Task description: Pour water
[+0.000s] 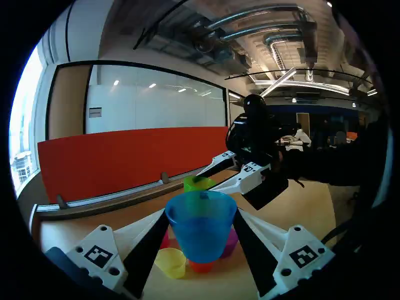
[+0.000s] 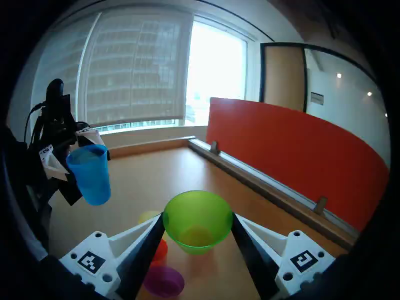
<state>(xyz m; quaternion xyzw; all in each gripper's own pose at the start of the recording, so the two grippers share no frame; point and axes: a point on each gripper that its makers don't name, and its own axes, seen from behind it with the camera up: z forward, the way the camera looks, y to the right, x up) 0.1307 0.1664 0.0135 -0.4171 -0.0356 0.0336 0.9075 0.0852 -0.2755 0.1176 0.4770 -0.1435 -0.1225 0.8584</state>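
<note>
A wooden table [image 2: 165, 170] runs along a long red partition [image 2: 300, 160], with a bright window [image 2: 215, 75] at its far end.

The left gripper [image 1: 201, 215] stands about a cup's width open, and both its fingers press the sides of a blue cup [image 1: 201, 230], which is upright and held clear of the table. The right gripper [image 2: 197, 220] is open to much the same width and clamps a green cup [image 2: 197, 227] by its sides, also off the tabletop. Whether either cup has water in it I cannot tell; the plastic is tinted and the lenses distort.

Below the held cups, three small ones sit close together on the table: a purple cup [image 2: 164, 281] nearest, an orange-red cup [image 2: 160, 250] just behind it, and a yellow cup [image 2: 147, 216] farther off.

The right gripper view shows the blue cup from the side, far left and well apart from the green one. The left gripper view instead puts the green cup just behind the blue cup's rim, and shows a dark sleeve [image 1: 330, 167] on the arm carrying the right gripper, ceiling pipes [image 1: 270, 25] overhead and an office beyond.
</note>
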